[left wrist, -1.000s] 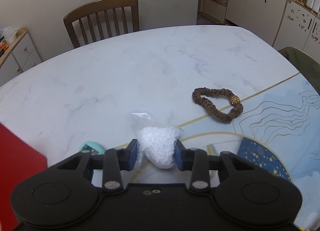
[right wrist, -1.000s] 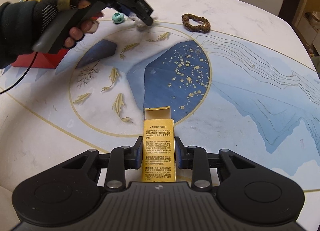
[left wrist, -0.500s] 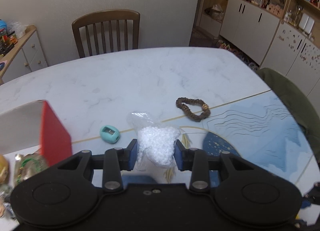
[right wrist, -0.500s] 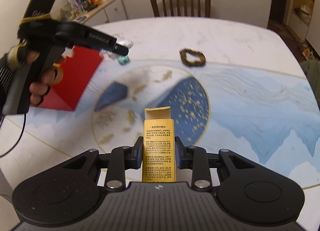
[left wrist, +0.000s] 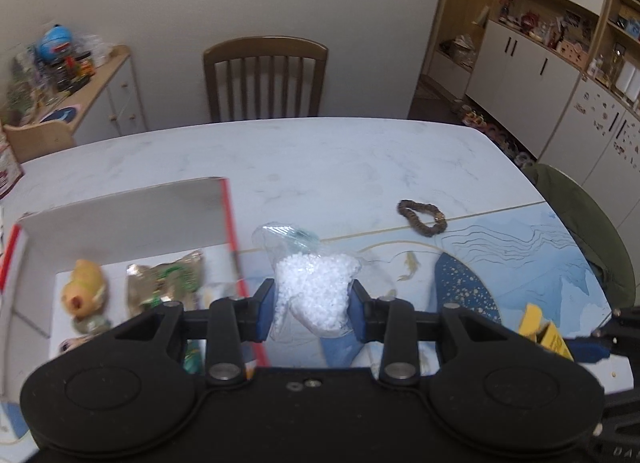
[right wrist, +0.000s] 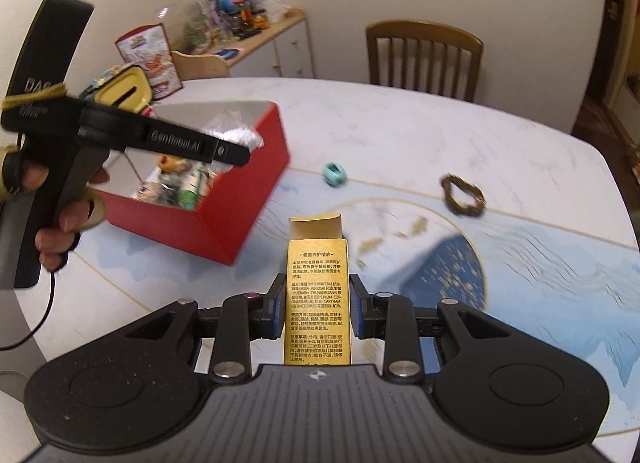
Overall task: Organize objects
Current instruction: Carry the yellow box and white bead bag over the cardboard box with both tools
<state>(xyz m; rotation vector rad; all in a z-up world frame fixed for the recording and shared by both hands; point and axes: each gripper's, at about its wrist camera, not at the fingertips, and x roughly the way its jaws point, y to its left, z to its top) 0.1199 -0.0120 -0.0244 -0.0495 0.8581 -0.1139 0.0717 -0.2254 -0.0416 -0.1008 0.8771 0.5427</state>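
One red box point(right wrist: 224, 219) sits open on the table point(left wrist: 340, 159), and it's already got stuff in it: a yellowish toy point(left wrist: 82, 291), a crinkly green-and-gold packet point(left wrist: 164, 279) and a few other bits too blurry to make out. From the right wrist view the left gripper point(right wrist: 240, 155) hangs right over the open top of that box, gripped by a hand point(right wrist: 56, 219). Its fingers are clamped on a clear bag of white beads point(left wrist: 316, 295), so the bag is up in the air, just beside the box's right wall in the left wrist view. The right gripper point(right wrist: 318, 303) is squeezed onto a yellow carton point(right wrist: 318, 295) with its top flap open, held above the table. Further out on the table: a small teal thing point(right wrist: 335, 174) and a brown scrunchie point(right wrist: 462, 195), well apart from both grippers.
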